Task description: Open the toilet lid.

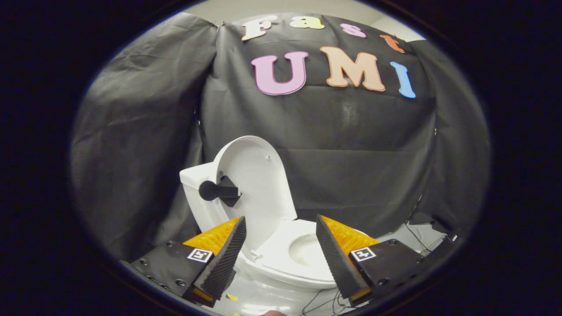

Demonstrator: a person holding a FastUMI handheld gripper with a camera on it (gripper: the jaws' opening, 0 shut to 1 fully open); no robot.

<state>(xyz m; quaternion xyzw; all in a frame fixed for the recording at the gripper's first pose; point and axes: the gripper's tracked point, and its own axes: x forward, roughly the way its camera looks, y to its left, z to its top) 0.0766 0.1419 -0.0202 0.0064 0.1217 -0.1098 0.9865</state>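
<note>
A white toilet (281, 259) stands just ahead of my fingers. Its lid (259, 180) is raised upright and leans back toward the white tank (197, 193). A black knob-shaped handle (219, 191) sticks out of the lid's inner face. The seat (285, 254) lies flat over the bowl, partly hidden behind my fingers. My gripper (281, 228) is open, its black ribbed fingers (226, 259) wide apart on either side of the seat, with nothing between them. The handle lies beyond and slightly above the left finger, apart from it.
Black cloth hangs close behind and to both sides of the toilet. Thin dark cables (421, 239) trail on the pale floor to the right of the bowl.
</note>
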